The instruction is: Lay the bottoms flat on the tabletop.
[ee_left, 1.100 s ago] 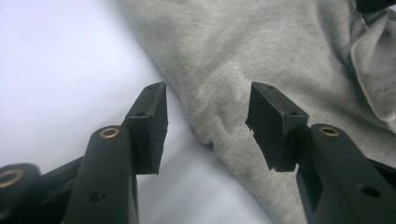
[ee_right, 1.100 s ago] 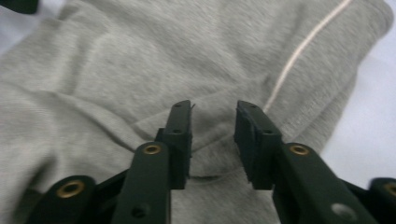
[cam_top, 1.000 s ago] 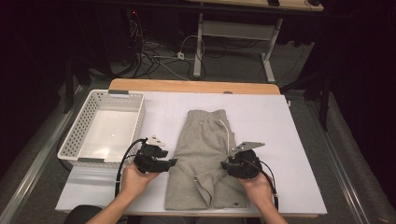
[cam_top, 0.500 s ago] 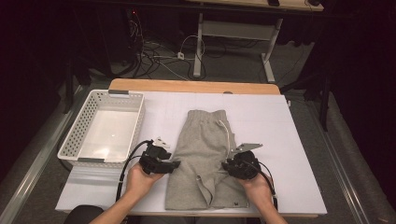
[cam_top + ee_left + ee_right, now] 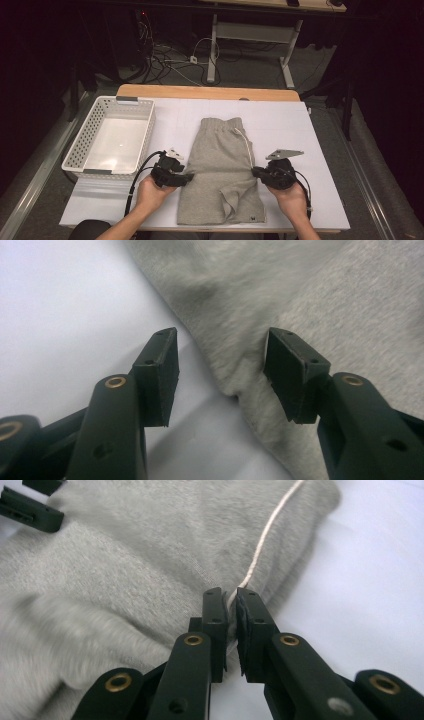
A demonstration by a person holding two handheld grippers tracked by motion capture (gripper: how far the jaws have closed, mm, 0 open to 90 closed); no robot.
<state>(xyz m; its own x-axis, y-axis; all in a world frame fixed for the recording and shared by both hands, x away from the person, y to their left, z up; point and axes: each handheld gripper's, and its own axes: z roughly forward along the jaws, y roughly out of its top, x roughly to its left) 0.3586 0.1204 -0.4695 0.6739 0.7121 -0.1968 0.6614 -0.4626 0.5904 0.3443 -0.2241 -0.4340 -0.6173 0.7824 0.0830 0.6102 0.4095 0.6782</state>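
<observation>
The right gripper (image 5: 256, 173), lower right of centre in the high view, has just been closing its jaws; they now pinch the edge of the grey shorts (image 5: 222, 165) and the white drawstring (image 5: 265, 535).

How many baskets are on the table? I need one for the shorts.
1: the white basket sits at the table's left side, left of the grey shorts and apart from them.

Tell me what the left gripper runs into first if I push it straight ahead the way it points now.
Most likely the grey shorts: the left gripper stands open with the shorts' side edge just ahead between its fingers, over the white table.
</observation>
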